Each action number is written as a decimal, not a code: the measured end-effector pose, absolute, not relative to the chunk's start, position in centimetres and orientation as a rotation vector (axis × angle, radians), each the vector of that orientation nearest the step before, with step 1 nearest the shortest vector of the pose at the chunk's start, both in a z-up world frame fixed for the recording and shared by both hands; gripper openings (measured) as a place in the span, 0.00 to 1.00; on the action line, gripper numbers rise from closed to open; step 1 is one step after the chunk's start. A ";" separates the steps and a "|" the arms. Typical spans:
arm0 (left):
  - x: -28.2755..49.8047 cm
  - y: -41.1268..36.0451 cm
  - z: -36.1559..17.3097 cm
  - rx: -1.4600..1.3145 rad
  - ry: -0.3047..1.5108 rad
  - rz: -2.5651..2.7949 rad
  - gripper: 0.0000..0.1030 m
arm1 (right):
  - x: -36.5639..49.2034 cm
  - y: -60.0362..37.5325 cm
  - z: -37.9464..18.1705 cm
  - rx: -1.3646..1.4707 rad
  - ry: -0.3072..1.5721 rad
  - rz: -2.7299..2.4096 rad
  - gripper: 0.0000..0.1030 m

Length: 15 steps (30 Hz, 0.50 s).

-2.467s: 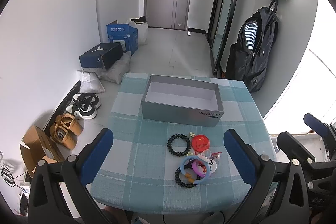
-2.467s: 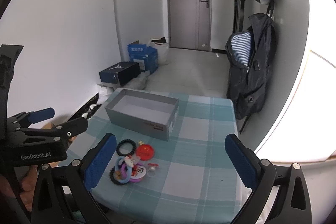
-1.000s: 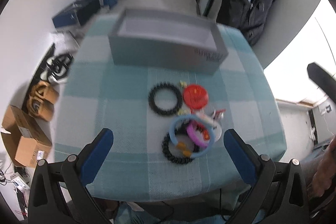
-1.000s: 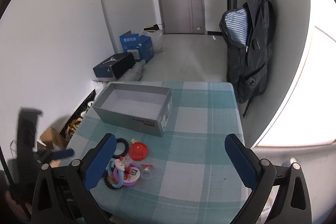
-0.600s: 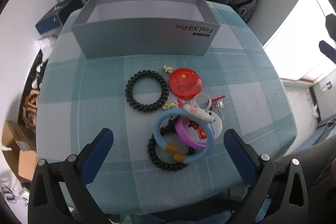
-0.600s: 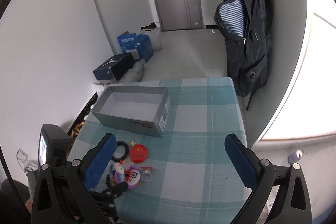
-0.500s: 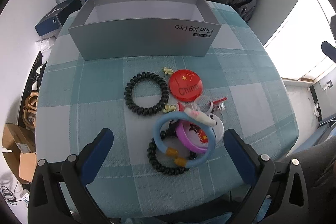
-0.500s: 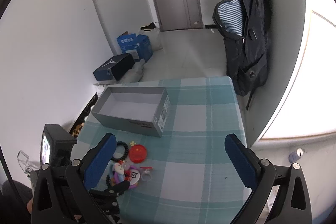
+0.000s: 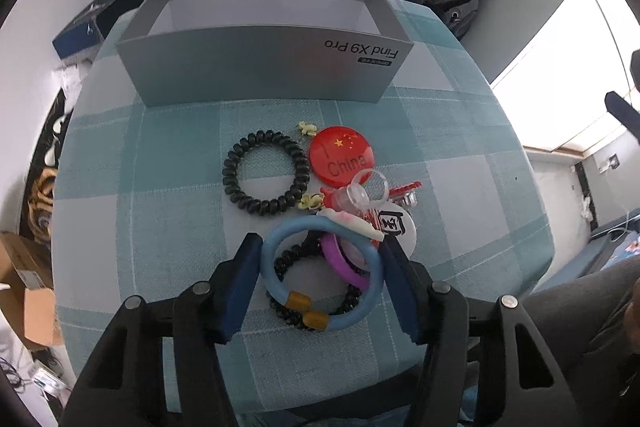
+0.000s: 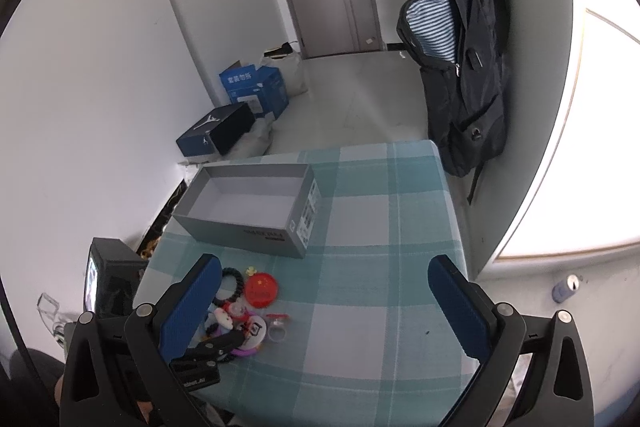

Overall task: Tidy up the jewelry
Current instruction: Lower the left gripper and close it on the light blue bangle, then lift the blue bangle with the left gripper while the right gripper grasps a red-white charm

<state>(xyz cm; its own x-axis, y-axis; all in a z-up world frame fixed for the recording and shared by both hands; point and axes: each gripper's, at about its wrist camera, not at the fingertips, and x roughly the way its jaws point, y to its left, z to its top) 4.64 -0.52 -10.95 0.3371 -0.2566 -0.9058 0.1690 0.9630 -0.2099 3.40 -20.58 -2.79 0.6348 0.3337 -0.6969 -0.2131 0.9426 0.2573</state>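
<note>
Between the left gripper (image 9: 320, 279) pads, closing from 9 & 3 o'clock, blue bracelet (image 9: 276, 291) is lying flat; right gripper (image 10: 324, 307) is hanging spread wide, empty.

- Left gripper (image 9: 320, 281): two matte black plastic arms, each ending in a long, dark blue, textured rubber pad (image 9: 240, 291).
- Round silver screw heads (image 9: 200, 287) sit at the arm joints, two on each side.
- Right gripper (image 10: 320, 307): the same black frame, blue ribbed pads and silver screws.
- White lettering, too small to read, marks the left gripper's black body as seen from the right wrist camera.
- The person wears dark grey trousers (image 9: 580, 307).
</note>
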 end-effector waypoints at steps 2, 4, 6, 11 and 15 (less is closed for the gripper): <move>4.8 -0.4 -10.6 -0.093 1.184 -0.279 0.53 | 3.4 -20.5 -2.8 0.158 0.830 0.313 1.00; 4.7 -0.2 -9.9 -0.106 1.168 -0.285 0.53 | 3.5 -20.5 -2.9 0.155 0.830 0.314 1.00; 4.9 0.3 -9.4 -0.125 1.154 -0.292 0.53 | 3.5 -20.3 -3.0 0.148 0.833 0.313 1.00; 5.0 1.6 -7.6 -0.181 1.107 -0.292 0.53 | 3.9 -20.0 -3.9 0.153 0.872 0.319 1.00; 5.5 3.6 -5.8 -0.233 1.067 -0.252 0.53 | 4.4 -19.6 -5.6 0.181 0.943 0.350 1.00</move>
<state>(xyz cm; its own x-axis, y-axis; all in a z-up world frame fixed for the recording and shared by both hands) 5.54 3.57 -5.76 0.4594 -0.3142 -0.8308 0.0910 0.9471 -0.3078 4.36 -19.58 -5.56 0.5366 0.3704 -0.7582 -0.2138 0.9289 0.3025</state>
